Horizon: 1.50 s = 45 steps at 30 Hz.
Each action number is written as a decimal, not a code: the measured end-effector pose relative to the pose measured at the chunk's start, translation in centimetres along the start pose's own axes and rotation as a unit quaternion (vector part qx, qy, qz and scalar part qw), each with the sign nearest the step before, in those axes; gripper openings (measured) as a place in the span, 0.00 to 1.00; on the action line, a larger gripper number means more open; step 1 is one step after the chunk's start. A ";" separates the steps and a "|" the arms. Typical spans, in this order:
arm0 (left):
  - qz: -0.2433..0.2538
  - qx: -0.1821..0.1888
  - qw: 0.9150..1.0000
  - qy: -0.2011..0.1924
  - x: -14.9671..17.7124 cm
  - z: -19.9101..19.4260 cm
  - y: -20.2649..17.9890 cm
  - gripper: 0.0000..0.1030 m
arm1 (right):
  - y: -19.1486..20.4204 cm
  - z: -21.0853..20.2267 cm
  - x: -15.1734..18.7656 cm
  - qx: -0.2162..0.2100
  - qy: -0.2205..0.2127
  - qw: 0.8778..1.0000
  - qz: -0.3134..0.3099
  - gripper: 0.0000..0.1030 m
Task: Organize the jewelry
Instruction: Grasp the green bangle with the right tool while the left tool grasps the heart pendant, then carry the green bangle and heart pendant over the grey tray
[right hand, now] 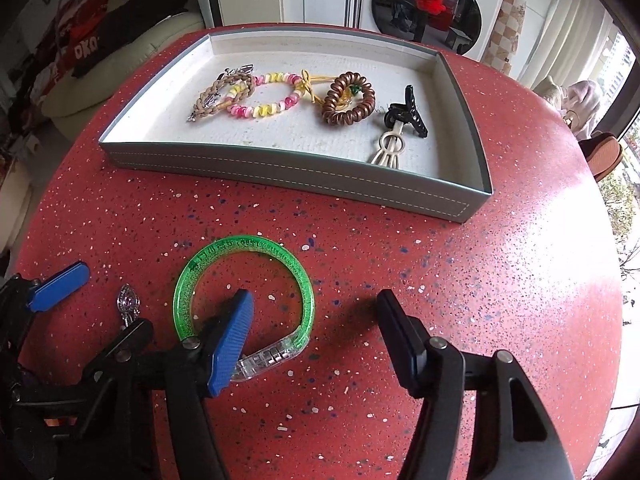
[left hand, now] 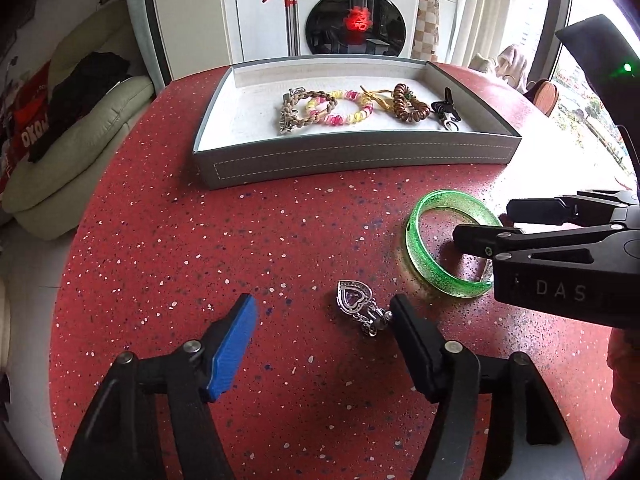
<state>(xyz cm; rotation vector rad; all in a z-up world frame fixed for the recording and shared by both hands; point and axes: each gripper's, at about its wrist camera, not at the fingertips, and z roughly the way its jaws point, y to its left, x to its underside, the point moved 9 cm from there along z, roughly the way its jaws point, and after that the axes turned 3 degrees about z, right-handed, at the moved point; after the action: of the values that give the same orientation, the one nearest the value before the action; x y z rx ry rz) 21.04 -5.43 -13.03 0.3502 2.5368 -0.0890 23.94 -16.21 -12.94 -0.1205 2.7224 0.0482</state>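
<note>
A green glitter bangle (left hand: 424,256) (right hand: 200,276) lies on the red speckled table. My right gripper (right hand: 316,308) (left hand: 480,222) is open, with one finger inside the bangle's ring and the other outside its rim. A silver heart pendant (left hand: 354,300) (right hand: 128,302) lies between the fingers of my open left gripper (left hand: 322,312) (right hand: 108,300), close to the right finger. A grey tray (left hand: 356,160) (right hand: 280,176) beyond holds a braided bracelet (left hand: 294,108), a pink and yellow coil (right hand: 264,94), a brown coil (right hand: 348,98) and hair clips (right hand: 402,120).
The round red table (left hand: 200,260) drops off at the left and right edges. A sofa (left hand: 80,140) stands to the left. A washing machine (left hand: 356,12) stands behind the table. A bright window is on the right.
</note>
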 end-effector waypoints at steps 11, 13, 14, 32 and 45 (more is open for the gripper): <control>0.006 0.020 1.000 -0.001 -0.1 -0.4 -0.2 0.33 | 0.9 -0.4 0.2 -0.006 -0.003 1.000 -0.006 0.41; 0.004 0.026 1.000 -0.002 -0.1 -0.4 -0.1 0.33 | 1.1 -0.5 0.2 -0.007 -0.004 1.000 -0.005 0.37; 0.004 0.030 1.000 -0.002 -0.2 -0.5 0.0 0.33 | 1.2 -0.5 0.3 -0.008 -0.004 1.000 -0.004 0.34; -0.015 0.058 0.998 -0.022 -1.1 -1.8 1.5 0.32 | -0.3 -2.9 0.4 -0.031 -0.034 0.998 0.039 0.09; -0.030 0.071 0.996 -0.034 -2.4 -3.0 2.6 0.32 | -0.7 -3.6 0.3 -0.049 -0.041 0.996 0.057 0.09</control>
<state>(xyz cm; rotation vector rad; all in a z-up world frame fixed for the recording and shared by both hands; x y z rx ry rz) 22.06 -3.08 -9.11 0.3220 2.4803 -0.3014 22.26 -17.10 -9.77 0.0074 2.6419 0.2154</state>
